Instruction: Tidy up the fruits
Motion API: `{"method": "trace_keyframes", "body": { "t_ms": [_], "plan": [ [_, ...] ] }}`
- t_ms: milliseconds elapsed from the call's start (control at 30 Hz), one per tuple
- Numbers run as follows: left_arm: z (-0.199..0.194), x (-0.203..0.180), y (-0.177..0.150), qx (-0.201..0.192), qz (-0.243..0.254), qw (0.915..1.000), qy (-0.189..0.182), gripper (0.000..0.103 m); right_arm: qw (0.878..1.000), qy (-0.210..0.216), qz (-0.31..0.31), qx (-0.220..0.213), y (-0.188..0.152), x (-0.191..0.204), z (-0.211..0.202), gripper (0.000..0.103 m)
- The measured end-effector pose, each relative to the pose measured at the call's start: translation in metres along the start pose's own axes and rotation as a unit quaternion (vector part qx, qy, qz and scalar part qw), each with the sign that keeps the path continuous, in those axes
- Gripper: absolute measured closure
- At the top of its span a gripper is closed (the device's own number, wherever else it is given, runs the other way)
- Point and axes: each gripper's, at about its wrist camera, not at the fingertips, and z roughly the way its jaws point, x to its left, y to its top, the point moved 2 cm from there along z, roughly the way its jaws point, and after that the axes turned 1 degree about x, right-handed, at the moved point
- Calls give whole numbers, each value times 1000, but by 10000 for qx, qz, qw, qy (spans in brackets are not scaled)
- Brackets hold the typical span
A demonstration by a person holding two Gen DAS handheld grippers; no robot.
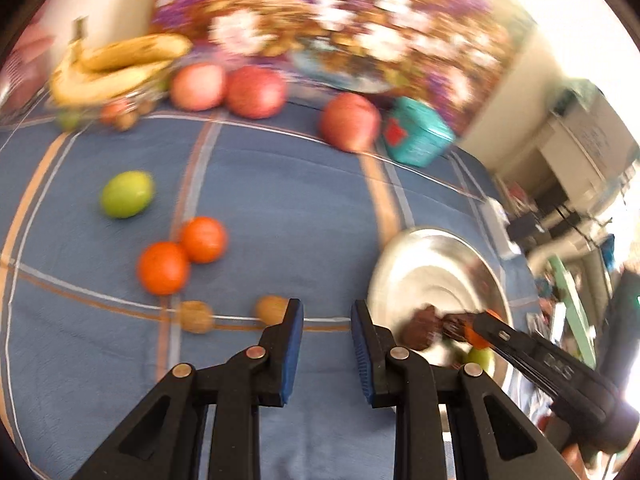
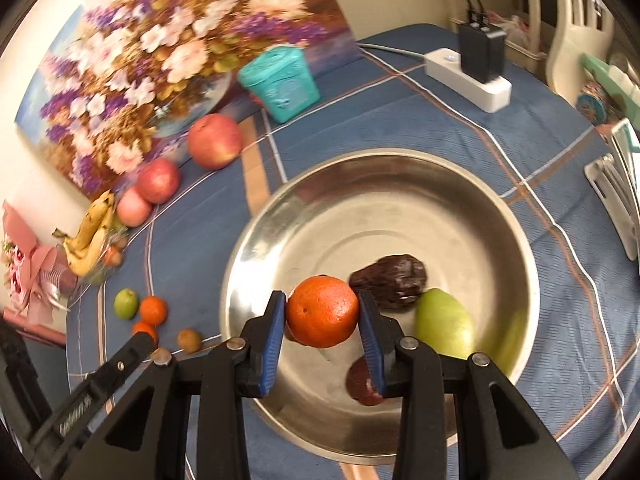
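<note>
Over the bowl, right claw grips an orange; left claw narrow, empty.

**A Home Table Laid With Fruit**

A domestic room is suggested by a blue checked tablecloth. Behind it, a floral painting is propped against a cream wall; a white power strip is seen on the cloth.

Bright daylight washes out the right edge of the left wrist view, perhaps from a window. That whole frame is smeared with motion blur. The right wrist view is sharper, glare sheening the steel bowl. Both frames bend at their dark, rounded corners.
</note>
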Motion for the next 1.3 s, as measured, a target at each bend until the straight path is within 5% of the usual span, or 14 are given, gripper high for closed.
{"method": "trace_keyframes", "body": {
  "t_ms": [200,433,833,1067,1233,1300],
  "plan": [
    [9,-53,-16,202,844,9960,-232,76,9999,5,103,-12,1,-8,-1,65],
    [22,-76,-30,415,1258,9906,-331,75,9999,-28,88,-52,3,-10,-4,65],
    [23,-55,-23,434,815,9950,-368,75,10000,-49,-32,-3,3,-6,-1,65],
    [-7,29,5,-262,-411,9961,740,75,9999,-35,-151,7,1,-2,-1,65],
    [6,103,-1,26,-1838,9817,503,69,9997,-88,-242,3,2,2,0,65],
    [15,112,-4,126,-2043,9780,397,69,9995,-90,-287,17,1,4,0,65]
  ]
}}
